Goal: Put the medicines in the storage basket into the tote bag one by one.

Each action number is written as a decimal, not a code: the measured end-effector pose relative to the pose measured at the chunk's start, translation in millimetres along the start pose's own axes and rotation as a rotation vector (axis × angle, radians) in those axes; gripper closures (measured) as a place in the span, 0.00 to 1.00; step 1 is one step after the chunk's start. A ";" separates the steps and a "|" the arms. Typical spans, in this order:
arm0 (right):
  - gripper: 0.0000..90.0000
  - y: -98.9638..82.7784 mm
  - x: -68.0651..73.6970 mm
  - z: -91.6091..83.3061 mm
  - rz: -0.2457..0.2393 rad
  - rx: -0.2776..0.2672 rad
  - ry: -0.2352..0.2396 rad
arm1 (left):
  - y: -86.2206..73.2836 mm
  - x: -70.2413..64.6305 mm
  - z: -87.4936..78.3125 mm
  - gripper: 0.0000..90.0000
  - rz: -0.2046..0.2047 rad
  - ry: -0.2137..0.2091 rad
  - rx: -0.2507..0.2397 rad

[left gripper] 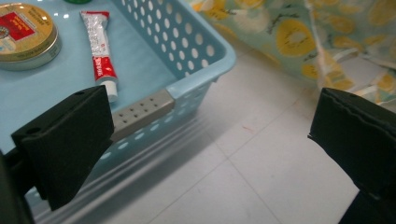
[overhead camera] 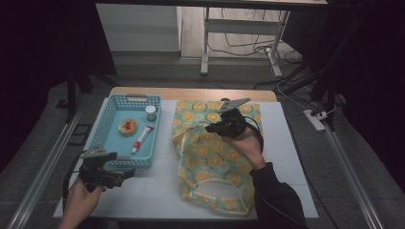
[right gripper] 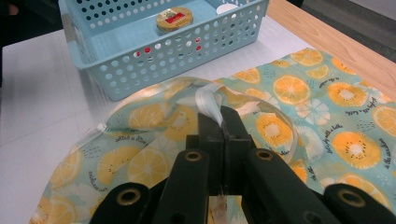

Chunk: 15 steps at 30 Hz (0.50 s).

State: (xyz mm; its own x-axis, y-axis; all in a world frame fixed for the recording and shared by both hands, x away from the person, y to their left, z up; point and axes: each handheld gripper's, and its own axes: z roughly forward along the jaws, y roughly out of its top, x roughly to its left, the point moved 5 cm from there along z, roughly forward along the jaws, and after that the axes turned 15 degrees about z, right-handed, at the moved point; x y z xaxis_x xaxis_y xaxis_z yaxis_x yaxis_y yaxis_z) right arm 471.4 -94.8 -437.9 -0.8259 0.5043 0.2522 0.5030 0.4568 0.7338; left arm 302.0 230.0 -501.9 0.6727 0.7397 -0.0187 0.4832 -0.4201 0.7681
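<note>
Pinching bag [right gripper: 289,88] edge between right gripper [right gripper: 223,119] jaws.

The high view looks forward and down from above the person's side onto the whole white worktop [overhead camera: 157,191], far enough off to take in the floor beyond. The left gripper view sits low and close, facing along its jaws toward a corner of the blue basket [left gripper: 205,60]. The right gripper view is nearer still, looking across the fruit-print bag [right gripper: 299,107] to the same basket. All three views share the basket and the bag's edge.
</note>
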 end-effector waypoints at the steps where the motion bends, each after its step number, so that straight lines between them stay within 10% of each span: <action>1: 0.99 0.2 0.4 -0.5 -0.002 0.000 0.001 | 0.8 1.5 1.2 0.00 0.003 -0.001 0.014; 15: 0.99 1.4 1.6 -2.6 -0.003 -0.006 0.011 | 18.5 27.1 8.7 0.02 -0.026 0.034 0.032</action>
State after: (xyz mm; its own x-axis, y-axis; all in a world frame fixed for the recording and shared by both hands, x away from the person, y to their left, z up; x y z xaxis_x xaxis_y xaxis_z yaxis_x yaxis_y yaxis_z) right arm 470.2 -95.2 -434.8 -0.8303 0.4946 0.2569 0.4987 0.4536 0.7386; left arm 334.1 237.8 -493.8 0.6404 0.7679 -0.0157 0.5181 -0.4168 0.7469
